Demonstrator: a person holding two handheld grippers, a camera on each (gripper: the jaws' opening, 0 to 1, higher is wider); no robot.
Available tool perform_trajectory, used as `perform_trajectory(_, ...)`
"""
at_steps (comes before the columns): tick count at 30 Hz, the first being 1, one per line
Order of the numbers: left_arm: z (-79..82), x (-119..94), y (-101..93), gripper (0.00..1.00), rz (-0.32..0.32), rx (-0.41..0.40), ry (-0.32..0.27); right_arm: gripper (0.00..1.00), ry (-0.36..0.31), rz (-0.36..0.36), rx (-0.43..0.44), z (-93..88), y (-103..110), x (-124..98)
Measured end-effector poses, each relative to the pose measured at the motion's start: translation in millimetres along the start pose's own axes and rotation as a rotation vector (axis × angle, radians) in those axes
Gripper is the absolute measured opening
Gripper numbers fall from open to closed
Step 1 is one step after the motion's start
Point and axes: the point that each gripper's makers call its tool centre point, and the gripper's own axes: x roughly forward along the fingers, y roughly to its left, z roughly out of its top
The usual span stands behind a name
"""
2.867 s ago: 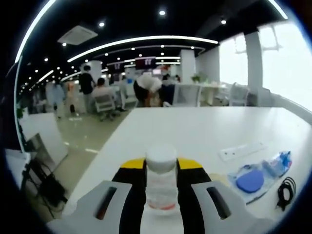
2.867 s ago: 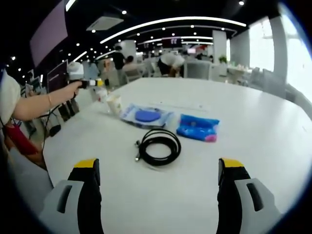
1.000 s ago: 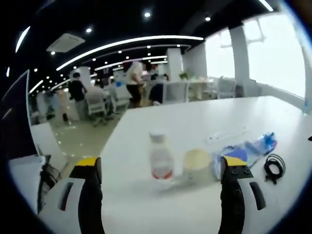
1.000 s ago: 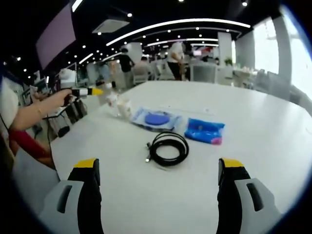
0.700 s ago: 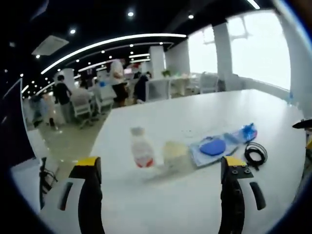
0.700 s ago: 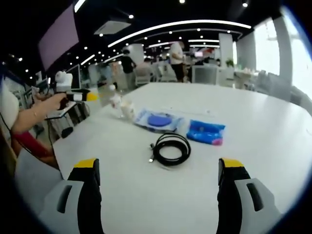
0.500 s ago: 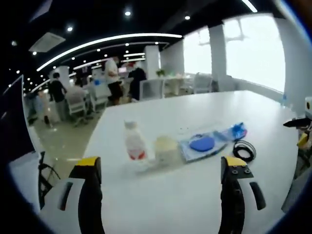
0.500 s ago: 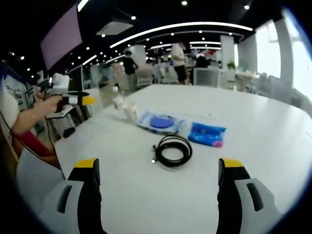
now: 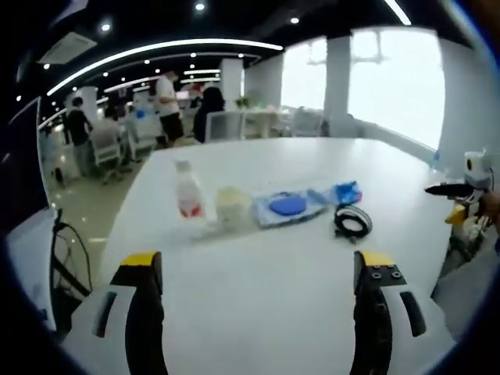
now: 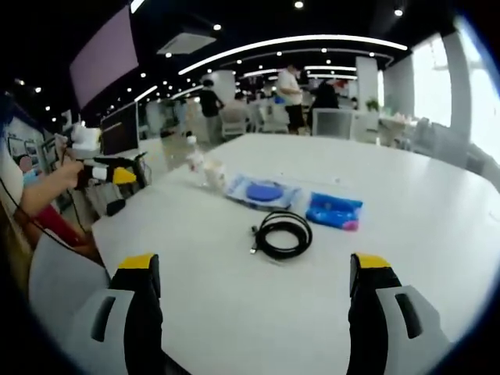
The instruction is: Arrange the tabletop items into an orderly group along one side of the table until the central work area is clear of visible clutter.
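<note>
A row of items lies on the white table (image 9: 258, 258). In the left gripper view it runs from a small clear bottle (image 9: 186, 201) with a white cap, past a pale cup (image 9: 233, 207), a clear bag with a blue disc (image 9: 289, 205) and a blue packet (image 9: 344, 191), to a coiled black cable (image 9: 351, 221). My left gripper (image 9: 258, 262) is open, well back from them, holding nothing. My right gripper (image 10: 254, 266) is open too, short of the cable (image 10: 283, 233), the blue packet (image 10: 334, 211) and the disc bag (image 10: 264, 191). The cup (image 10: 212, 176) and bottle (image 10: 194, 160) stand beyond.
The left gripper (image 10: 109, 173), held by a hand, shows at the table's left end in the right gripper view. The right gripper (image 9: 457, 191) shows at the far right of the left gripper view. People and office chairs are far behind the table.
The left gripper has let go of the bottle, opened and pulled back. The bottle now stands beside the cup. The right gripper stays open, almost still.
</note>
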Motion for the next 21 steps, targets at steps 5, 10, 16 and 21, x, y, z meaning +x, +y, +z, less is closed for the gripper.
perform_trajectory(5,-20.4,-14.3,-18.2,0.99,-0.025,0.036,0.037,1.0,-0.003,-0.005,0.002,-5.9,6.2,-6.8)
perform_trajectory(10,-36.0,-29.2,-31.3,0.99,-0.038,0.037,0.05,1.0,-0.008,-0.01,0.006,-14.6,12.4,-12.5)
perform_trajectory(16,-48.6,-43.7,-34.1,0.99,-0.036,-0.003,0.055,1.0,0.005,-0.01,0.008,-25.7,20.8,-15.3)
perform_trajectory(21,-61.5,-47.4,-40.3,0.99,-0.05,0.003,0.083,1.0,-0.007,-0.01,0.026,-29.5,24.5,-14.1)
